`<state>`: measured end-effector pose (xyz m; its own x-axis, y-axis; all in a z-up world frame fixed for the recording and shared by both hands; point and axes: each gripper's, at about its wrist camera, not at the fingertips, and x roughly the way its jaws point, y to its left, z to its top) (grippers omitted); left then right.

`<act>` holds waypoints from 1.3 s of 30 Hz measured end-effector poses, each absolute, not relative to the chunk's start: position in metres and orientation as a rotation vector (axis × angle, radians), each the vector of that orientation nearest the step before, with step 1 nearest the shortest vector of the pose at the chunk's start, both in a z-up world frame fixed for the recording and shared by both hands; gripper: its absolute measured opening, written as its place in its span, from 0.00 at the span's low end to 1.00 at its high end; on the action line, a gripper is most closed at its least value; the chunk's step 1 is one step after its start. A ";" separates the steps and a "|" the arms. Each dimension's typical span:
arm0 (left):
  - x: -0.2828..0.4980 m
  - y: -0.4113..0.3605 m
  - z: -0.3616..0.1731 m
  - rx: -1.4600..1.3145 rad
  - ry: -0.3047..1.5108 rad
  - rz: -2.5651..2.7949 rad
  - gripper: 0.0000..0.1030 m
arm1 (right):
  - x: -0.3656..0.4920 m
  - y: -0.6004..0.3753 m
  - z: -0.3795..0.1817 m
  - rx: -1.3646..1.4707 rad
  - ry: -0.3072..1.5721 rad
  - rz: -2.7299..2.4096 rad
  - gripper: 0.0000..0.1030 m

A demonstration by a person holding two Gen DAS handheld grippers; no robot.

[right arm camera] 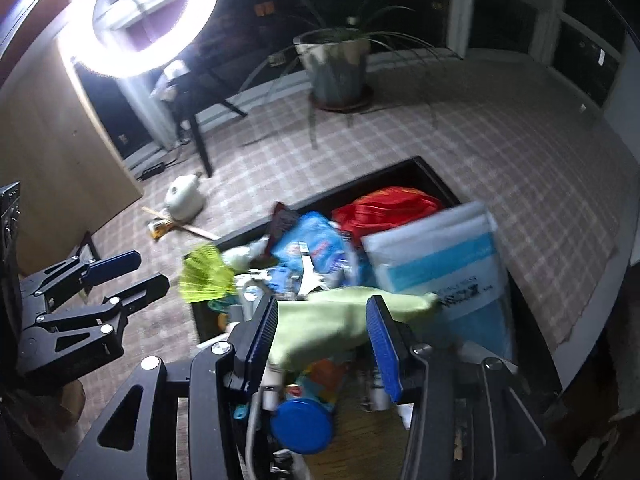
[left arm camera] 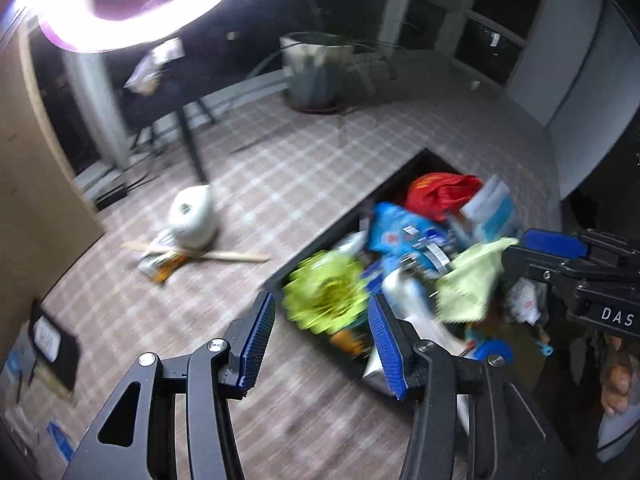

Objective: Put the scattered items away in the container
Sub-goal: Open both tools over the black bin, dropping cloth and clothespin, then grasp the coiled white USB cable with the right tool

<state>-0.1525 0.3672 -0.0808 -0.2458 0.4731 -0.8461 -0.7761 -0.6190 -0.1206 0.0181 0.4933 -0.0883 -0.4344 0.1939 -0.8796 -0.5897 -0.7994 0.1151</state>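
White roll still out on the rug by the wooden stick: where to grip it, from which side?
Grip the white roll across its rounded body from above, jaws straddling it. It looks tipped with its core hole facing the camera, and the wooden stick lies low against it, so avoid a low approach.

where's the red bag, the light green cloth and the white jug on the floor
red bag (right arm camera: 386,206), right wrist view, middle of its crumpled top
light green cloth (right arm camera: 332,322), right wrist view, centre of the fabric
white jug (left arm camera: 192,216), left wrist view, its rounded body
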 end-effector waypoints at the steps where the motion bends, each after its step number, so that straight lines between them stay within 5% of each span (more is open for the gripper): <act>1: -0.155 0.358 -0.081 -1.174 0.413 1.963 0.51 | 0.013 0.489 -0.088 -1.311 0.559 2.263 0.41; 12: -0.189 0.195 -0.109 -1.333 0.427 2.213 0.51 | -0.075 0.408 -0.113 -1.545 0.443 2.481 0.41; 23: -0.220 0.015 -0.156 -1.572 0.209 2.357 0.51 | -0.164 0.281 -0.154 -1.866 0.326 2.627 0.41; 39: -0.226 0.056 -0.196 -1.539 0.366 2.154 0.51 | -0.242 0.202 -0.227 -2.186 0.730 2.474 0.26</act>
<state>-0.2265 0.0556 -0.1959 -0.2647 0.2152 -0.9400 -0.5139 -0.8563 -0.0513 -0.2421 0.2023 -0.2273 -0.1476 -0.4488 -0.8813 -0.1018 -0.8795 0.4649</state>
